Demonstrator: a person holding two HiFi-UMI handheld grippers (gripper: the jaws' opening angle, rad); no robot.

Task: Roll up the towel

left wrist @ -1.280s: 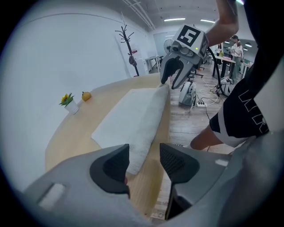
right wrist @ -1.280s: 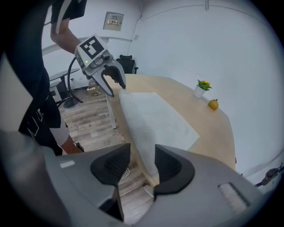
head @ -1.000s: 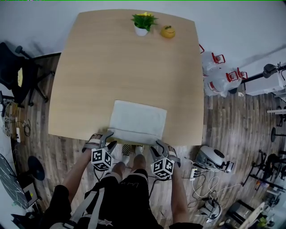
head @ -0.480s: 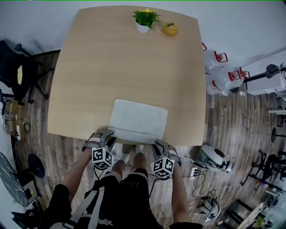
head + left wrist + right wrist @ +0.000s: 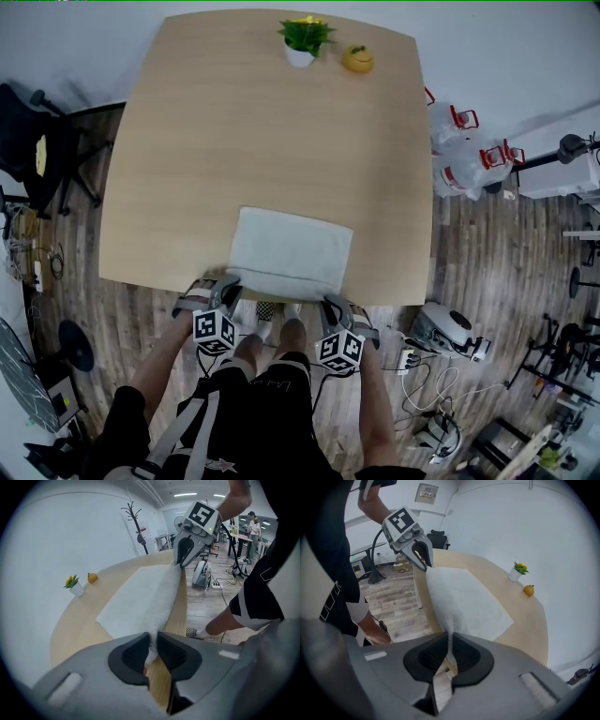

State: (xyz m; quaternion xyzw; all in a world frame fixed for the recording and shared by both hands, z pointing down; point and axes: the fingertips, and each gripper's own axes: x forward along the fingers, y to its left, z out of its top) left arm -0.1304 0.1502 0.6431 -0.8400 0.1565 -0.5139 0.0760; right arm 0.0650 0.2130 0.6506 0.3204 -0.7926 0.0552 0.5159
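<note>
The person is standing at the near edge of the desk (image 5: pixel 244 141) and is holding one pair of tongs in each hand. The left tongs (image 5: pixel 152 656) are gripping the near left corner of the towel (image 5: pixel 291 251). The white cloth is sitting pinched between the two dark pads, and it is rising a little from the wood there. The right tongs (image 5: pixel 450 656) are doing the same at the near right corner, with a thin fold of the cloth pressed between their pads. Both pairs of tongs have just been closing. One second ago their tips were standing wider apart at the same two corners, and now they are narrowed down onto the cloth. The two hands are staying almost where they were before, side by side just over the desk edge, both pointing steeply down.

The towel is lying flat as a rectangle at the near edge of the desk, a little right of the middle. It is not yet rolled, and its place and outline are looking the same as in the earlier pictures. Only its near edge is being lifted slightly between the two grips.

Beyond it the wooden top is stretching away. At the far edge a small potted plant (image 5: pixel 302 42) is standing, and just beside it a small yellow fruit-like object (image 5: pixel 357 61) is resting; both are keeping their places.
</note>
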